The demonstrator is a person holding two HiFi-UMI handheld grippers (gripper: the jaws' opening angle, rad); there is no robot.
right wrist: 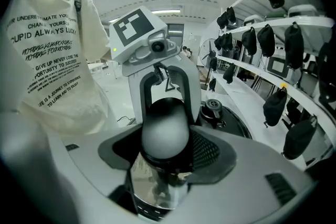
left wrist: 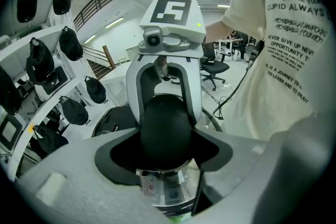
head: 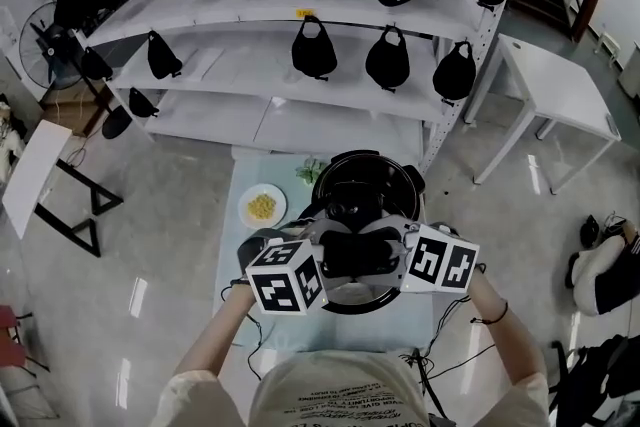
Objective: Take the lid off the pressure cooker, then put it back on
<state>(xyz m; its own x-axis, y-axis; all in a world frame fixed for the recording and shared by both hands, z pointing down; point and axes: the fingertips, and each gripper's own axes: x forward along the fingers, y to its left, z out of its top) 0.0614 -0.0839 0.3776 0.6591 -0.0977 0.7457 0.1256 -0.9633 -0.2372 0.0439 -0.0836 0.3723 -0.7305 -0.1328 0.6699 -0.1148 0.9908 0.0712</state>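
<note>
A: Lid?
B: One steel lid (head: 350,301), black rounded handle (head: 355,255): I hold it above the pale worktop (head: 400,320), near side of the black round cooker pot (head: 318,180).
A: Claws?
B: Both clamped on that handle: left claw (left wrist: 165,134), right claw (right wrist: 165,136).

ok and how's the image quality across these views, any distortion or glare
Head view: sharp, shelves bowed by the wide lens. Left gripper view: heavy fisheye, dark corners, lid knob a featureless black. Right gripper view: same fisheye, bright glare on that knob, reflections on the shiny lid beneath.
</note>
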